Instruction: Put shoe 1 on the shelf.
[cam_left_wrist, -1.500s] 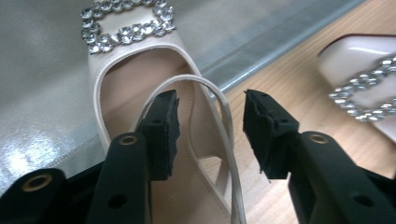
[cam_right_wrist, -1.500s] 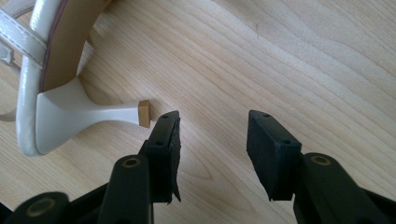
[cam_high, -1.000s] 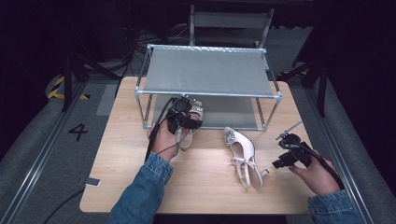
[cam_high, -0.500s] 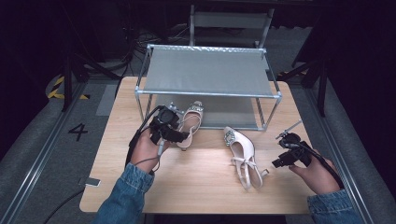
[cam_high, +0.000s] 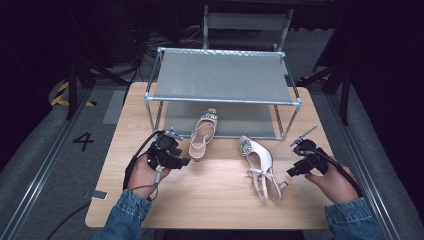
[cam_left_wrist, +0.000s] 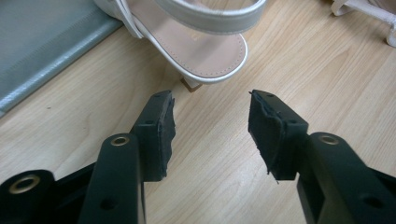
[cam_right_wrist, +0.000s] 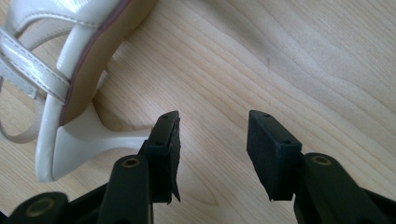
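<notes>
- Now the left tool (cam_high: 176, 159) sits at the lower left of the high view, just off the heel end of the left shoe (cam_high: 202, 134); a second ago it was up at that shoe near the rack's front edge, so it has drawn back toward the person and let go.
- Its jaws stand apart with nothing between them in the left gripper view (cam_left_wrist: 212, 123); bare worktop (cam_left_wrist: 327, 70) shows in the gap and the shoe's heel (cam_left_wrist: 205, 51) lies just beyond the fingertips.
- That left shoe now rests with its toe under the front rail of the rack (cam_high: 220, 102) and its heel out on the wood, so I judge the placing of this one to be done or nearly so.
- Meanwhile the right tool (cam_high: 296, 167), at the right of the high view, has not shifted; its jaws are apart and empty in the right gripper view (cam_right_wrist: 212, 140).
- Right shoe (cam_high: 259, 162) lies on the open worktop, centre right, apart from the rack; its heel (cam_right_wrist: 93, 140) is just beside the right tool's left jaw.
- By my reading, the second shoe is the one left to pick up.
</notes>
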